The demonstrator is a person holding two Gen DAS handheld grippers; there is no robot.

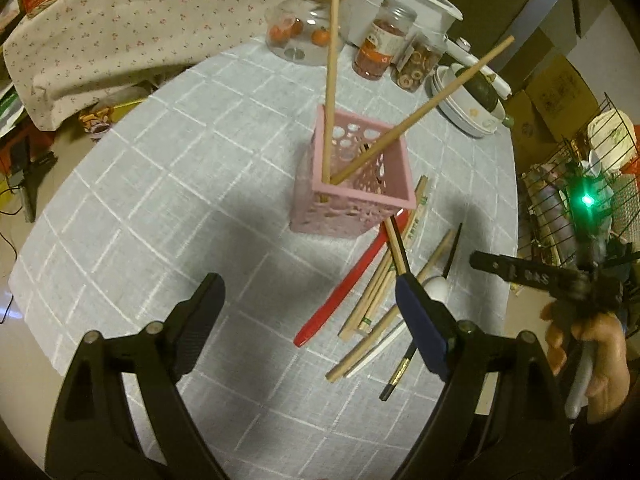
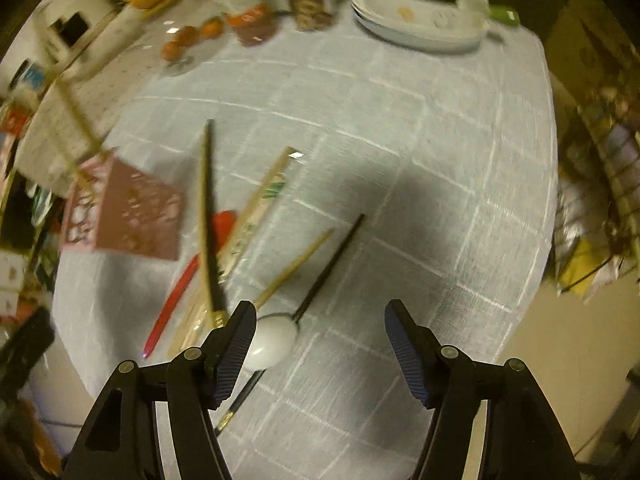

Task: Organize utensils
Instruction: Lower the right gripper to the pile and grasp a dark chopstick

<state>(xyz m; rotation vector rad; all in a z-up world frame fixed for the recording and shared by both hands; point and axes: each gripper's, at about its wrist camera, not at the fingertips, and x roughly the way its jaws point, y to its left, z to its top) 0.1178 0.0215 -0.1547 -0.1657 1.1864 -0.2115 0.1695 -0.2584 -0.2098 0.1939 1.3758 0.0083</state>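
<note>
**Hovering over a scatter of chopsticks beside the pink holder**

Hanging above the round table with its pale grey checked cloth [image 1: 168,184], the left gripper [image 1: 308,312] has its jaws spread wide with nothing between them. The right gripper [image 2: 320,336], jaws parted and empty, sits just above a white spoon [image 2: 272,340]. A square pink perforated plastic holder [image 1: 352,200] stands mid-table with two long wooden chopsticks [image 1: 332,80] leaning out of it. Just near and right of it lies the heap: bare wooden chopsticks [image 1: 376,292], a red plastic utensil [image 1: 340,292], dark chopsticks [image 2: 332,264]. Open cloth spreads left of the holder and right of the heap; jars [image 1: 380,44] and stacked white dishes [image 2: 420,28] crowd the far edge.
</note>
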